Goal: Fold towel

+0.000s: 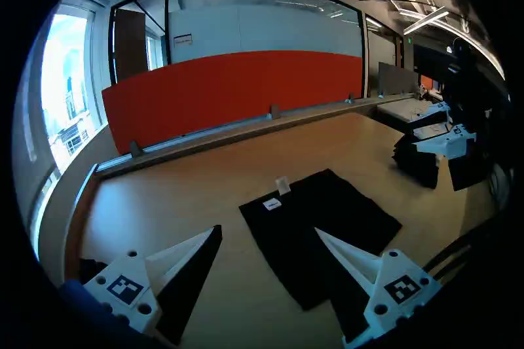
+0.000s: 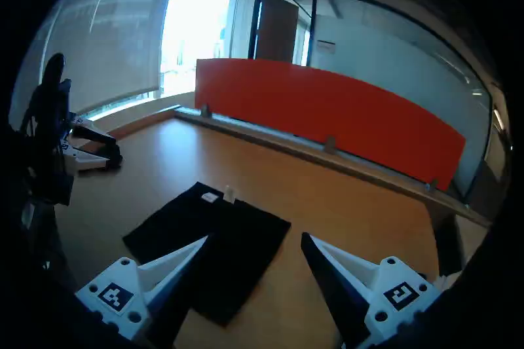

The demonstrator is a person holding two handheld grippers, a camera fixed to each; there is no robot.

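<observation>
Two grippers: left gripper (image 1: pixel 267 229) and right gripper (image 2: pixel 255 237), both empty, held above the table (image 1: pixel 196 179), not touching the towel (image 1: pixel 321 231)
Left fingers: spread wide, nothing between them, pointing at the near left part of the towel
Right fingers: spread wide as well, nothing held, pointing over the right side of the towel
Place of towel: flat on the wooden table, in front of the red divider (image 1: pixel 229 87), with small white tags (image 1: pixel 272 203) at the far edge
Shape of towel: black, with a faint line down the middle, perhaps one fold already made, hard to tell
Step in hand: probably the approach, before any grasp; no corner lifted yet
Next move: to lower each gripper to one corner of the same edge, to close on the thin cloth without scraping the table, then to lift and carry that edge over to the opposite one, both sides together
Risk: to catch only one layer, or to miss the flat edge
</observation>
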